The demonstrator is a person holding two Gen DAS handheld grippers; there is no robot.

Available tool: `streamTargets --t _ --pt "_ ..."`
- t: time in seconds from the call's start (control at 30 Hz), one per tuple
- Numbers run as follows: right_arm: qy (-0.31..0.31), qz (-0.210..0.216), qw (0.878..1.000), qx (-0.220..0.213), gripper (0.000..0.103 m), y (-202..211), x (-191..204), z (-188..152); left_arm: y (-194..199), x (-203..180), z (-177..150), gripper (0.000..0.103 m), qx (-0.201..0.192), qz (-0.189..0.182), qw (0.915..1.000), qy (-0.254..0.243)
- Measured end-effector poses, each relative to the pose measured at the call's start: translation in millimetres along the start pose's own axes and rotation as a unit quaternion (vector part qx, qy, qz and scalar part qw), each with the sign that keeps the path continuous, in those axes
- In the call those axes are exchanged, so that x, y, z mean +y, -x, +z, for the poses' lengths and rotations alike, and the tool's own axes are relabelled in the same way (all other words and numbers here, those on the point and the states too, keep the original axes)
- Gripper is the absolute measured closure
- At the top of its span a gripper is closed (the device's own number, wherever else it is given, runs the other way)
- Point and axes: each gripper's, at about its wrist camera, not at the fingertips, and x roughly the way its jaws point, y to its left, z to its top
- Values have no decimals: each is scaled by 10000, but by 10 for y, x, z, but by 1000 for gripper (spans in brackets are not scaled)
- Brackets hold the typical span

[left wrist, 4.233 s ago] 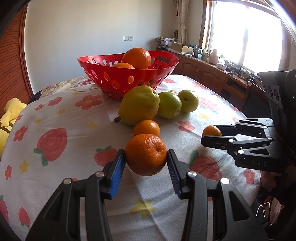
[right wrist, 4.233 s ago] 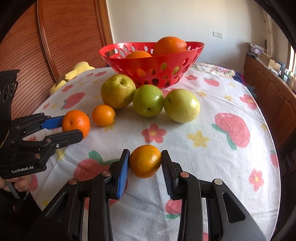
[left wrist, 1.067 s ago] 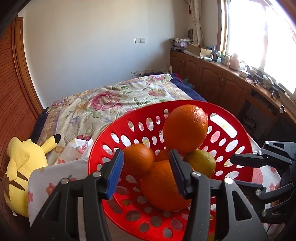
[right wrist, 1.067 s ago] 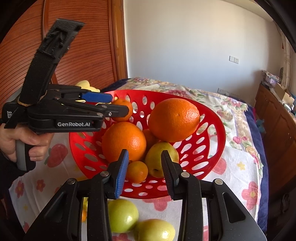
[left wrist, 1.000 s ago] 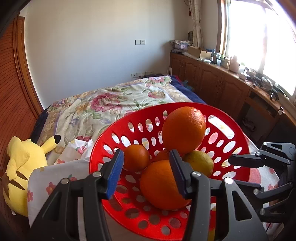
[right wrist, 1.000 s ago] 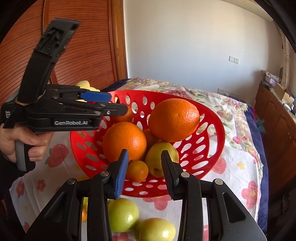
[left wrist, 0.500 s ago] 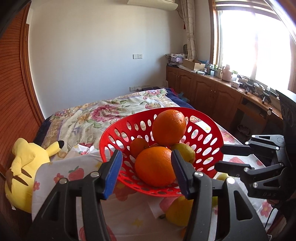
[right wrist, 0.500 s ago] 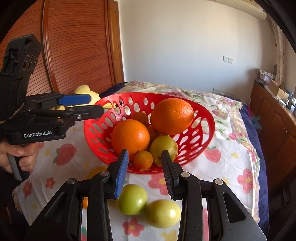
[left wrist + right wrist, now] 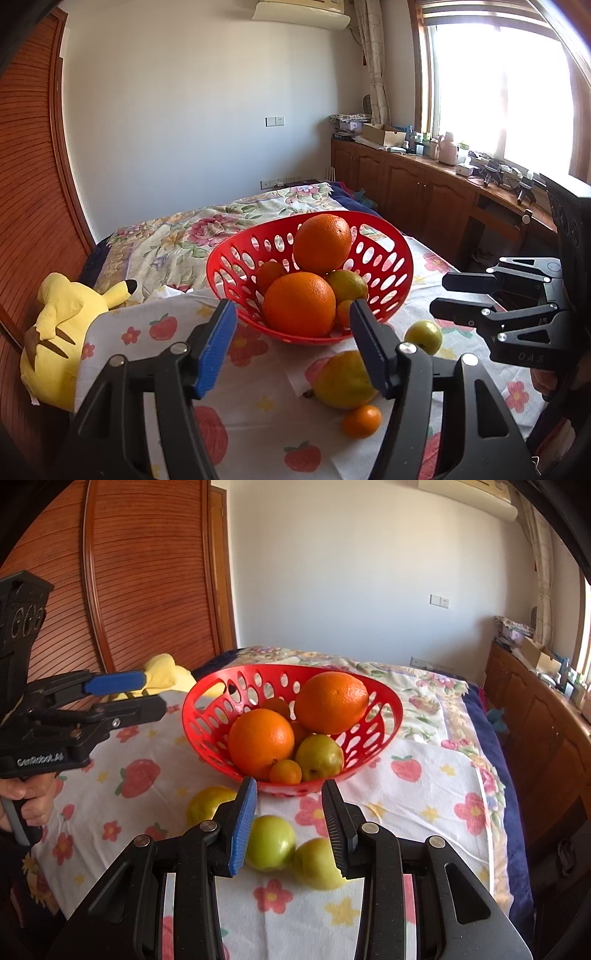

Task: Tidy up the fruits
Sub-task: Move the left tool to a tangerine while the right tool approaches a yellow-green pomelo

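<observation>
Flowered cloth ahead; my left gripper is opening, empty, my right gripper closed, empty. Basket beyond, heaped; apples below right could roll if nudged.

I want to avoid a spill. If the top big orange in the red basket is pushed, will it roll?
Probably. The top orange is round and rests on other fruit, not the red basket floor. Its pebbled peel likely grips well.

Left hand-held gripper opening, empty; right hand-held gripper shut, empty
</observation>
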Motion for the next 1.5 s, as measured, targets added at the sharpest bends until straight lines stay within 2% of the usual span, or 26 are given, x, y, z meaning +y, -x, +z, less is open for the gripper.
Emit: streamTargets --t 0.17,0.33,0.57,0.77,1.07,1.27,1.5 --pt "-56 -63 10000 28 66 57 -4 -97 78 -11 -165 31 -47 2 9999 147" --pt "-166 -120 9997 99 64 88 -54 -222 89 -64 -352 31 2 -96 9996 255" --pt "-323 -231 9989 264 52 -14 -172 -402 -25 -200 -671 31 188 -215 9988 391" --pt "-397 -288 9976 486 52 -192 -270 -528 -149 -336 -894 31 427 -220 9983 320" --pt "-437 -222 9968 626 52 -360 -322 -552 -254 -428 -1010 31 494 -254 9979 328" --pt "-547 5 9956 762 47 -476 -383 -535 -231 -454 -1018 31 449 -224 9982 329" --pt "-797 193 9933 811 47 -518 -458 -543 -257 -465 -1020 31 521 -110 9982 279"
